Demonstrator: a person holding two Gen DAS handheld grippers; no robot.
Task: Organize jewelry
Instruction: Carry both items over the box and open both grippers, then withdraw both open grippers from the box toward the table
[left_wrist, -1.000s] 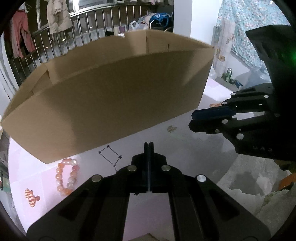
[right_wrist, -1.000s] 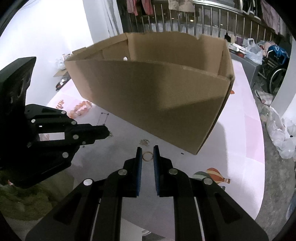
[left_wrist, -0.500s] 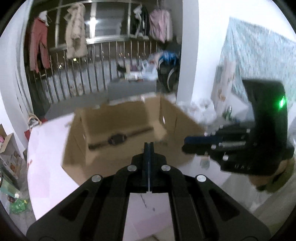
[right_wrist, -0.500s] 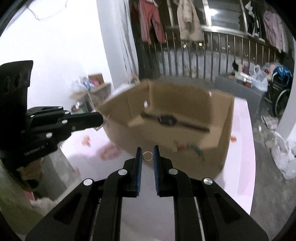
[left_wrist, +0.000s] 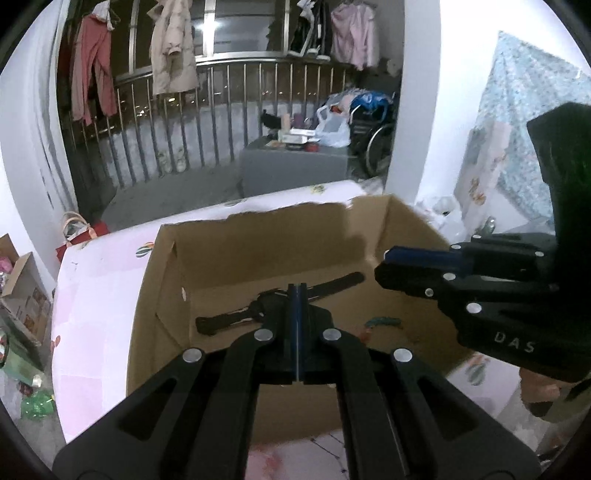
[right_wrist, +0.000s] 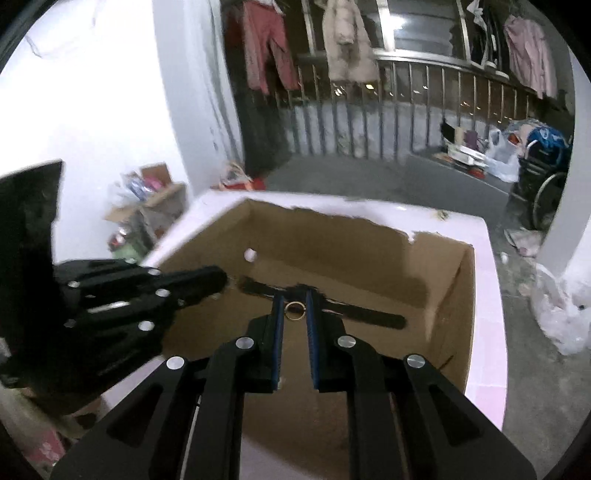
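An open cardboard box (left_wrist: 162, 295) (right_wrist: 454, 317) stands on the pink table. A black wristwatch (left_wrist: 332, 283) (right_wrist: 369, 317) lies flat on its floor, and a small teal and red piece (left_wrist: 382, 322) lies beside it. My right gripper (right_wrist: 294, 310) is shut on a thin gold ring (right_wrist: 294, 310) and holds it above the box, over the watch. My left gripper (left_wrist: 297, 291) is shut and empty, also above the box. Each gripper shows from the side in the other's view: the right one (left_wrist: 391, 264), the left one (right_wrist: 218, 277).
The pink table (left_wrist: 96, 295) (right_wrist: 487, 295) has printed patterns. Beyond it are a metal railing with hanging clothes (left_wrist: 170, 55), a grey cabinet (left_wrist: 295, 170), a wheelchair (right_wrist: 543, 166), boxes and bags on the floor (right_wrist: 147, 199), and a white pillar (left_wrist: 413, 92).
Both grippers have risen from table level beside the box to above it, so the box interior and the watch now show. The ring stays in the right gripper.
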